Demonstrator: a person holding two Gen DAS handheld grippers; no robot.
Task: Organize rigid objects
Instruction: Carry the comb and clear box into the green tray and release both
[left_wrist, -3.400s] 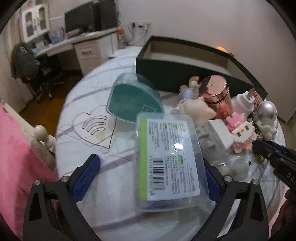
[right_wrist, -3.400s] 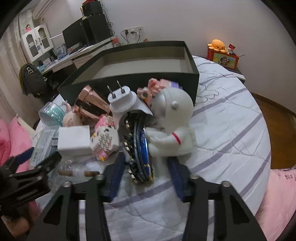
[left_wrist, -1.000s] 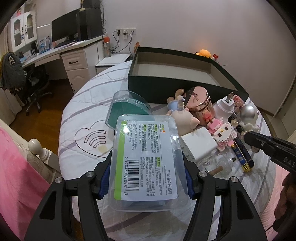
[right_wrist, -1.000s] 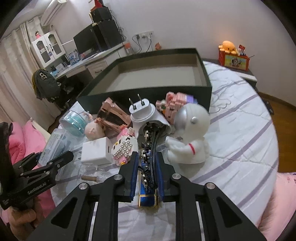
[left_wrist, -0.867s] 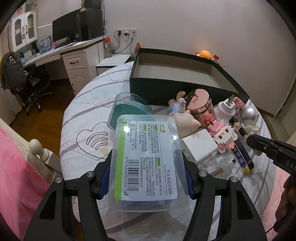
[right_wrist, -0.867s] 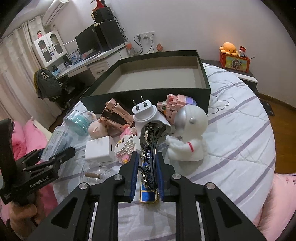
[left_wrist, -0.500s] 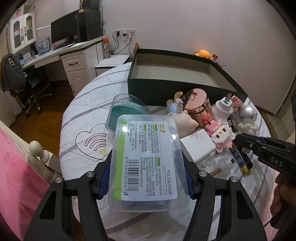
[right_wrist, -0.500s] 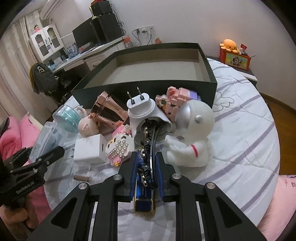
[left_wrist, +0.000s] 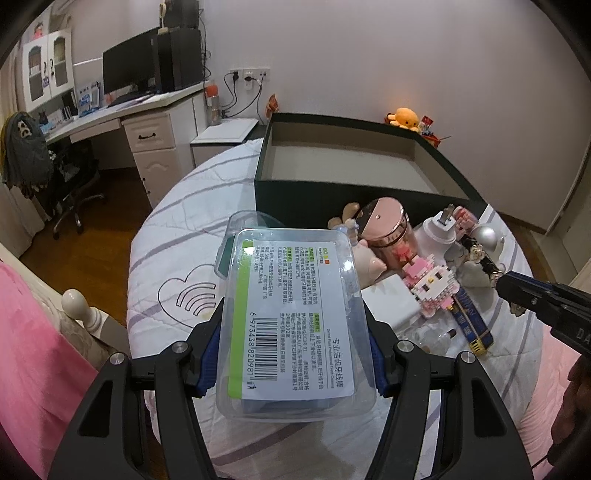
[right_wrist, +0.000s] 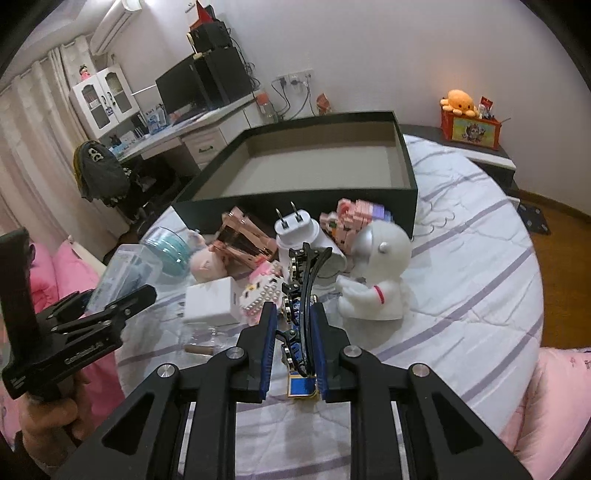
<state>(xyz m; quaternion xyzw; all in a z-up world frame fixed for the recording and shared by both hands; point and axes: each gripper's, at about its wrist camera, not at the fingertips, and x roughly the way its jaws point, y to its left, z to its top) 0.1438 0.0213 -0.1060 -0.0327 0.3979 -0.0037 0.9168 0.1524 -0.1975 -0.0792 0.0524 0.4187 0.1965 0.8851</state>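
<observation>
A: Left gripper (left_wrist: 291, 354) clamped across the clear dental floss pick box (left_wrist: 291, 314), raised off the bedspread (left_wrist: 177, 229). Slippery plastic sides, grip only on the near half (far end overhanging), so could tip forward and slide out.

B: Right gripper (right_wrist: 293, 349) pressed together on the black hair clip (right_wrist: 304, 295), edge-on between the pads. Thin and curved, might twist or spring free. Just ahead, the astronaut figurine (right_wrist: 376, 273) and white plug adapter (right_wrist: 299, 230) could get knocked.

A: Farther ahead of both, the dark green box (right_wrist: 314, 166), open and bare inside.

B: Versus 3.4 seconds ago: left jaws then spread with the floss box lying flat, right jaws wide around the clip; now both pinched shut and lifted.
</observation>
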